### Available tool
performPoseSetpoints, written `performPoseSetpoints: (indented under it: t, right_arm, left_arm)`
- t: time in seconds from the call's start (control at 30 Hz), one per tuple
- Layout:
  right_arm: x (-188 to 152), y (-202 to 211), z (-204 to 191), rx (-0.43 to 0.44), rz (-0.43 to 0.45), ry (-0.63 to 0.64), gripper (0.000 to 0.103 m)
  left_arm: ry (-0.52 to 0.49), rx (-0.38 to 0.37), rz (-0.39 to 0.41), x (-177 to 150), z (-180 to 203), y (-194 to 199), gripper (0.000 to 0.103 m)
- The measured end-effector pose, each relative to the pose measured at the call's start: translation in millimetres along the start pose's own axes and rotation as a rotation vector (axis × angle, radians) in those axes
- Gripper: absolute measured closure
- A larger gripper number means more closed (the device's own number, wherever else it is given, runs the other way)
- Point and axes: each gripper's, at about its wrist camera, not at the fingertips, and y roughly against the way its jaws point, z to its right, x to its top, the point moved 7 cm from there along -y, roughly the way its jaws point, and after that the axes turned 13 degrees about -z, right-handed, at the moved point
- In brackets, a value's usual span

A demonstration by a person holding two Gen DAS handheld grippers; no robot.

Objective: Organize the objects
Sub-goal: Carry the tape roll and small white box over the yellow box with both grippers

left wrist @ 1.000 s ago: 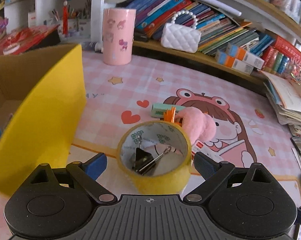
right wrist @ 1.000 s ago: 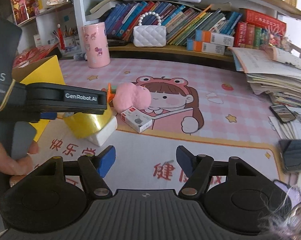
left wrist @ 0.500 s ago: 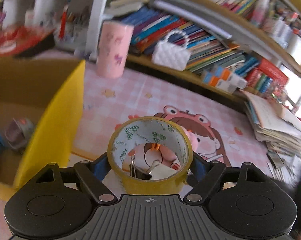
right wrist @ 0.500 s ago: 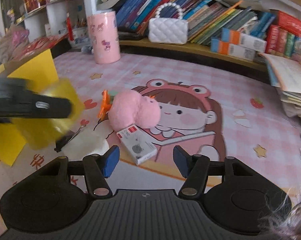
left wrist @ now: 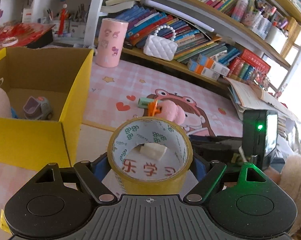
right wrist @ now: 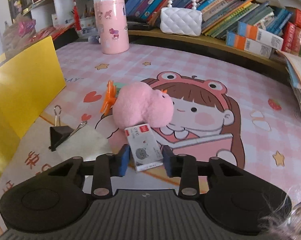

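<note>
Left gripper (left wrist: 150,160) clamps tape roll (left wrist: 150,152); yellow box (left wrist: 40,92) lies upper left. Right gripper (right wrist: 145,160) has just closed on small carton (right wrist: 144,148).

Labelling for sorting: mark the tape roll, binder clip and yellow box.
tape roll (left wrist: 118,146): left wrist view, inner cardboard core.
binder clip (right wrist: 59,135): right wrist view, black body.
yellow box (left wrist: 30,140): left wrist view, near outer wall.

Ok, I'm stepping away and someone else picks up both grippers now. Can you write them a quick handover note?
Left gripper: shut on the tape roll, lifted beside the yellow box.
Right gripper: has just been closing, now on the small white box on the mat.
Done: toy car in the yellow box.
Left: tape, white box, pink plush, binder clip, orange clip.
</note>
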Motion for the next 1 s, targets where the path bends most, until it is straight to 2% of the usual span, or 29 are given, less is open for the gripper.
performPoseSetpoints:
  t: [0.33,0.53,0.8,1.0]
  right_arm:
    - [-32,82,-19,0.002,0.086,-0.163,0.075]
    - [-57,121,-53,-0.008,0.107,-0.171,0.075]
    - [-91,138,-109,-0.026,0.072,-0.195,0.075]
    - [-102,143,-169,0.022,0.062,-0.108,0.075]
  left_arm:
    - [-0.036,-0.052,-0.009,-27,-3,17,0.020]
    - [-0.024,-0.063,0.001,-42,-20,35,0.020]
    - [0.030,-0.035,0.011,-62,-62,65,0.021]
    - [0.082,0.003,0.019,-82,-101,89,0.021]
